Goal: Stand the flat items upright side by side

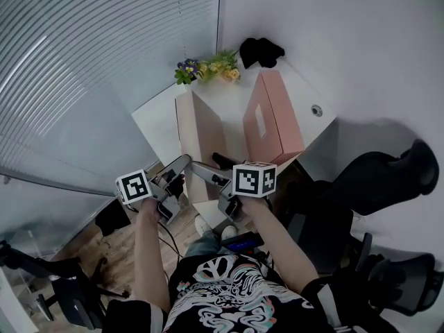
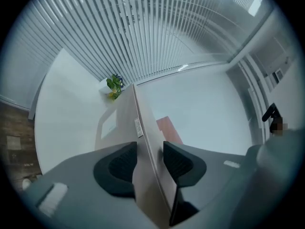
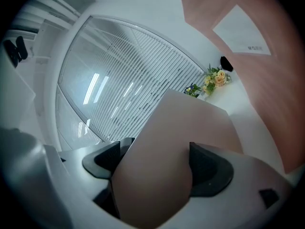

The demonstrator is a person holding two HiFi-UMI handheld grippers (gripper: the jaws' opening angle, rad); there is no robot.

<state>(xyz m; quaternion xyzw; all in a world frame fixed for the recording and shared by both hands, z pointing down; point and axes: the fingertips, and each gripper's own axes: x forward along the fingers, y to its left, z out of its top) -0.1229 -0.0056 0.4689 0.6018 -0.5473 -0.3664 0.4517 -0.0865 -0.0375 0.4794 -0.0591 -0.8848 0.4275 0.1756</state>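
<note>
A beige flat box (image 1: 198, 139) stands on edge on the white corner table (image 1: 156, 120). A pink flat box (image 1: 272, 120) stands upright to its right, with a gap between them. Both grippers hold the beige box at its near end. My left gripper (image 1: 182, 165) is shut across its narrow edge, and in the left gripper view (image 2: 150, 151) the pads (image 2: 121, 168) sit against both faces of the box (image 2: 138, 142). In the right gripper view my right gripper (image 3: 157, 151) is shut on a near corner of the beige box (image 3: 176, 142), with the pink box (image 3: 248, 42) to the right.
A small pot of flowers (image 1: 208, 68) and a black object (image 1: 260, 50) sit at the table's far corner. Slatted blinds (image 1: 83, 75) cover the left wall. A black office chair (image 1: 388, 179) stands to the right and another (image 1: 62, 290) at the lower left.
</note>
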